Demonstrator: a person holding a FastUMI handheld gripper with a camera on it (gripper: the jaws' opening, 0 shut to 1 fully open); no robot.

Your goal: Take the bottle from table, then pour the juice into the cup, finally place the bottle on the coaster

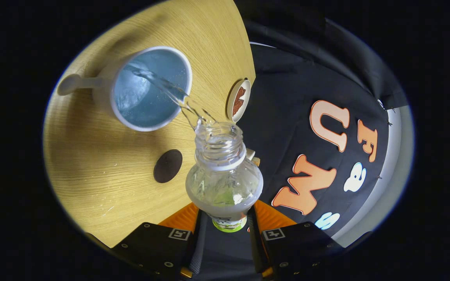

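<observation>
In the gripper view I have the bottle [224,175] clamped between the two fingers, one pressing on each side of its lower body, so the gripper [225,224] is closed narrowly around it. The bottle is clear plastic with its cap off, and it is tipped over hard, its threaded open mouth pointing ahead of the fingers toward the cup [147,89]. A thin clear stream [170,91] leaves the mouth and arcs across into the cup, landing on the liquid already pooled inside. Some liquid remains in the bottle's shoulder. I can see a band of green label near the fingers, but its writing is too small and too distorted for me to read, so I cannot give a brand.

The cup is white, sits on the round wooden table [92,175] beyond the fingertips, and has a handle [76,82] sticking out on the side away from the bottle. Between the cup and my fingers a dark round coaster [167,166] lies flat on the wood, bare, well apart from the bottle. A few droplets [108,208] glint on the tabletop near the fingers. At the table's far rim stands a small white dish [239,100] with something reddish-brown inside it.
</observation>
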